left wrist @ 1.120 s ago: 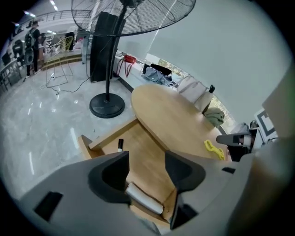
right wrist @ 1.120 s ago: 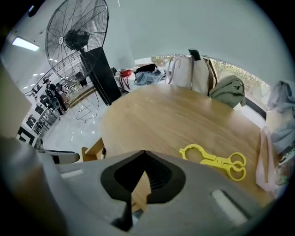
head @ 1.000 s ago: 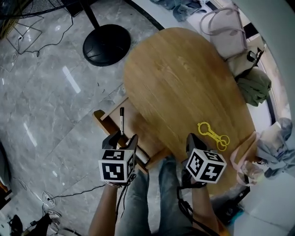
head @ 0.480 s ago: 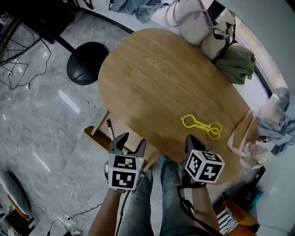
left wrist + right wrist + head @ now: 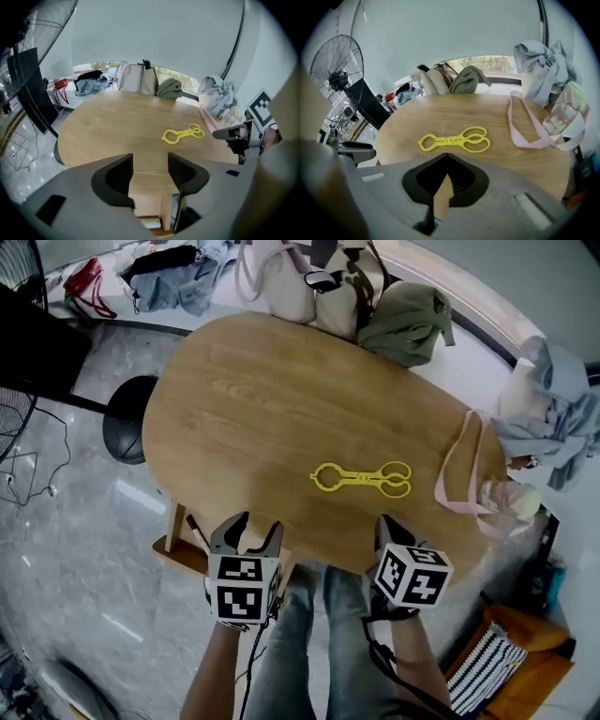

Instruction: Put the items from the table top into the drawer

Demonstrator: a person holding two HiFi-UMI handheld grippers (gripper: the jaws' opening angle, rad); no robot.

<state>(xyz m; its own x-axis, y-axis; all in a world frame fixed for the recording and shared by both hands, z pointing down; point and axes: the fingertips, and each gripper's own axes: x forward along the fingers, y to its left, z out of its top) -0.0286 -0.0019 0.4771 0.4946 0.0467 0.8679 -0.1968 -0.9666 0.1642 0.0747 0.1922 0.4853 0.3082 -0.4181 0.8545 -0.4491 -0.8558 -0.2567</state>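
Clamp (image 5: 361, 478) of yellow plastic lies on the table (image 5: 244, 409) beyond spread, empty left tongs (image 5: 251, 529) and pressed-together right tongs (image 5: 387, 523).

Left gripper (image 5: 246, 529): I see its jaws wide apart, nothing between them, angled steeply down.
Right gripper (image 5: 387, 524): I see jaws tip to tip, empty.
Forearms (image 5: 211, 676): side by side.

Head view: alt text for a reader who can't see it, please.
Yellow plastic tongs lie on an oval wooden table, seen from above. A person holds the left gripper, jaws apart, and the right gripper at the near edge, by an open drawer; bags crowd the far edge.
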